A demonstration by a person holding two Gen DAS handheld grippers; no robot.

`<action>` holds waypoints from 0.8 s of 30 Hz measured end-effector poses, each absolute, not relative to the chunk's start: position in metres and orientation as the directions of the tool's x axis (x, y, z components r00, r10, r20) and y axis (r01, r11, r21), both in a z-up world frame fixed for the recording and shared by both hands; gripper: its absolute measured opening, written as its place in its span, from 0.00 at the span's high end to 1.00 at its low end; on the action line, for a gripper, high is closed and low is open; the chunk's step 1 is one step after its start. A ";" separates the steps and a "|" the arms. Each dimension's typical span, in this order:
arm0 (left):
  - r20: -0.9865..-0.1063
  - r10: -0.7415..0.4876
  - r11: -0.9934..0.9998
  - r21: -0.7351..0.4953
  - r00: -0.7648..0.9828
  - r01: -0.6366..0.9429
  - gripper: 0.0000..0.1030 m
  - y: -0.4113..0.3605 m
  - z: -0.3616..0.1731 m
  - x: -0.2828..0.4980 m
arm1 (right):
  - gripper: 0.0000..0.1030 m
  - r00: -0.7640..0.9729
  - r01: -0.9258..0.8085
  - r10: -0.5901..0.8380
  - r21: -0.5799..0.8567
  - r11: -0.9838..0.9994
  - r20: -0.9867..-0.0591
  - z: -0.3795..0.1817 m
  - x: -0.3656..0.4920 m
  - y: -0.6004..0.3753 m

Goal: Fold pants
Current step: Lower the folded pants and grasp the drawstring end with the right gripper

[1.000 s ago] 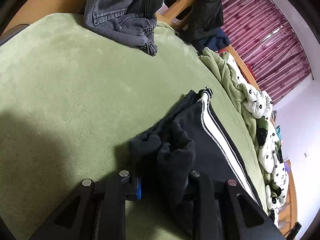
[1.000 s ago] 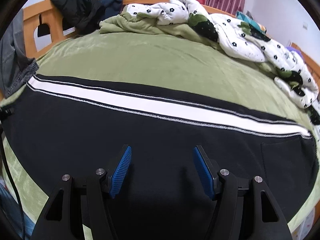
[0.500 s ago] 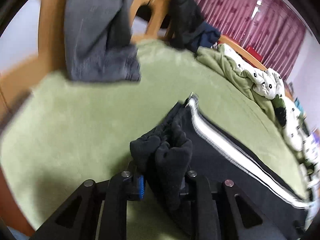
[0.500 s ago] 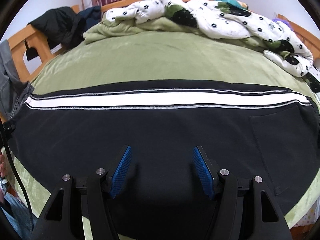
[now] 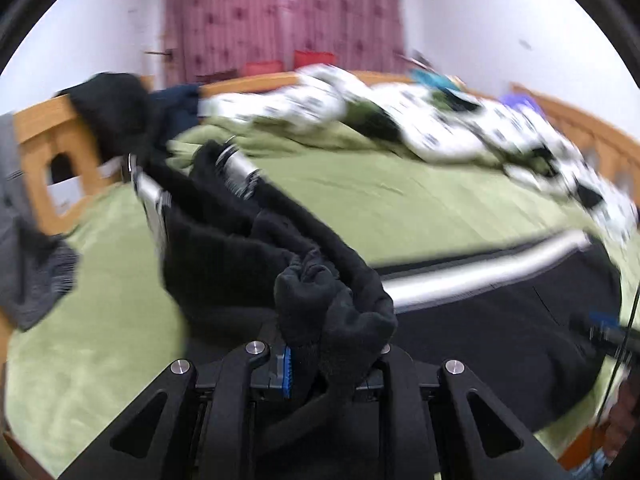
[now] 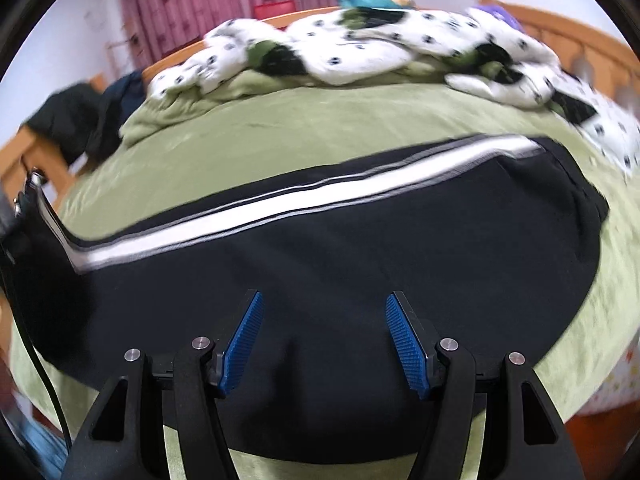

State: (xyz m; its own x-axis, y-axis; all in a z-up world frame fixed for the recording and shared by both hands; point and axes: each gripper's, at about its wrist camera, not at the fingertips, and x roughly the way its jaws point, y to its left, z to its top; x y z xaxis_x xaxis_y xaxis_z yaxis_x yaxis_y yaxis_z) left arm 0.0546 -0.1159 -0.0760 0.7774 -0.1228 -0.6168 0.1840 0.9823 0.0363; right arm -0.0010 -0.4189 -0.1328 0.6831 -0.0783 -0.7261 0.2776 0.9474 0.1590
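Observation:
Black pants with a white side stripe [image 6: 360,248] lie across the green bed. My left gripper [image 5: 328,360] is shut on the bunched cuff end of the pants [image 5: 328,300] and holds it lifted above the bed, the leg trailing back toward the left. My right gripper [image 6: 322,340] is open and empty, hovering over the middle of the pants. The right gripper's blue tip shows at the right edge of the left wrist view [image 5: 604,326]. The left wrist view is blurred.
A white flowered duvet [image 6: 360,52] is heaped at the far side of the green blanket [image 6: 320,128]. Dark clothes [image 5: 116,116] and grey jeans [image 5: 24,240] hang on the wooden bed frame [image 5: 40,160] at left. Red curtains [image 5: 280,12] hang behind.
My left gripper has lifted the cuff end and swung it up and toward the right, over the rest of the pants. My right gripper has stayed open above the pants.

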 end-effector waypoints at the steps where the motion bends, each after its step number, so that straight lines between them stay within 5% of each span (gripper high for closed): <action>1: -0.638 -0.148 0.977 0.026 0.756 0.213 0.84 -0.136 -0.090 0.052 | 0.39 0.685 0.285 -0.080 0.166 0.944 -0.724 -0.132 -0.001 -0.423; 5: -0.697 -0.301 0.941 -0.106 0.651 0.321 0.84 -0.176 -0.136 0.046 | 0.39 0.695 0.305 -0.045 0.237 0.922 -0.717 -0.130 -0.005 -0.437; 12: -0.721 -0.342 0.919 -0.123 0.603 0.375 0.84 -0.187 -0.158 0.029 | 0.39 0.697 0.261 -0.001 0.252 0.932 -0.717 -0.131 0.003 -0.422; 17: -0.744 -0.420 0.868 -0.164 0.519 0.468 0.50 -0.155 -0.145 0.017 | 0.39 0.690 0.178 0.075 0.269 0.947 -0.720 -0.132 0.015 -0.396; 20: -0.704 -0.429 0.869 -0.152 0.566 0.470 0.44 -0.121 -0.135 0.000 | 0.39 0.678 0.093 0.160 0.300 0.949 -0.717 -0.136 0.023 -0.373; 24: -0.697 -0.295 0.939 -0.083 0.654 0.335 0.43 -0.056 -0.128 -0.016 | 0.44 0.643 -0.029 0.242 0.293 0.956 -0.726 -0.142 0.032 -0.334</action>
State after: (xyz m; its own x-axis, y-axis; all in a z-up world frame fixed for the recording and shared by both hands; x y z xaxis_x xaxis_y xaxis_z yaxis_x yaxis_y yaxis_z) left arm -0.0157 -0.0561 -0.1280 0.6535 -0.2946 -0.6972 0.3350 0.9386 -0.0827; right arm 0.0322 -0.3344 -0.1417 0.6433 0.2423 -0.7263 -0.0287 0.9556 0.2934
